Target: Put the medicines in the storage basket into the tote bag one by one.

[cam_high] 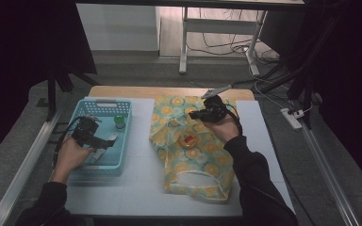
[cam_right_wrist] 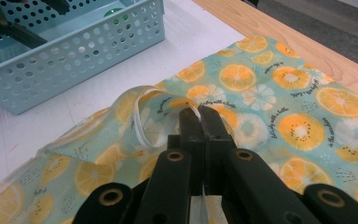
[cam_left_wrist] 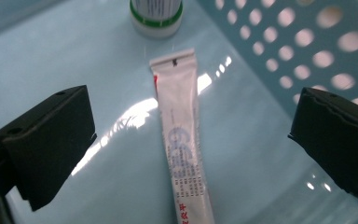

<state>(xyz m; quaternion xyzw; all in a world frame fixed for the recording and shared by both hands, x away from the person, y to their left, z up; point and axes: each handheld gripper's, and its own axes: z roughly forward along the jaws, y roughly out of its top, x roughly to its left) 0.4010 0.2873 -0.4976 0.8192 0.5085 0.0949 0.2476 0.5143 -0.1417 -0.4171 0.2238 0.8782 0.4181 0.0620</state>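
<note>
A white tube [cam_left_wrist: 182,140] lies flat on the floor of the light blue perforated basket [cam_high: 104,101]. My left gripper [cam_left_wrist: 191,119] hangs just above it, open, one jaw on each side and neither touching. From above, the left gripper [cam_high: 102,139] sits inside the basket near its front. A fabric bag with an orange-slice print [cam_high: 188,160] is spread out mid-table. My right gripper [cam_right_wrist: 198,112] is shut on the bag's white-trimmed opening edge [cam_right_wrist: 142,126], lifting a fold of it. The high view shows the right gripper [cam_high: 195,114] at the bag's far end.
A small white bottle with a green band [cam_left_wrist: 156,16] stands at the far end of the basket, also seen from above [cam_high: 119,121]. A small red and yellow item [cam_high: 187,140] shows at the bag's middle. A white mat [cam_high: 141,188] covers the wooden table [cam_high: 169,91].
</note>
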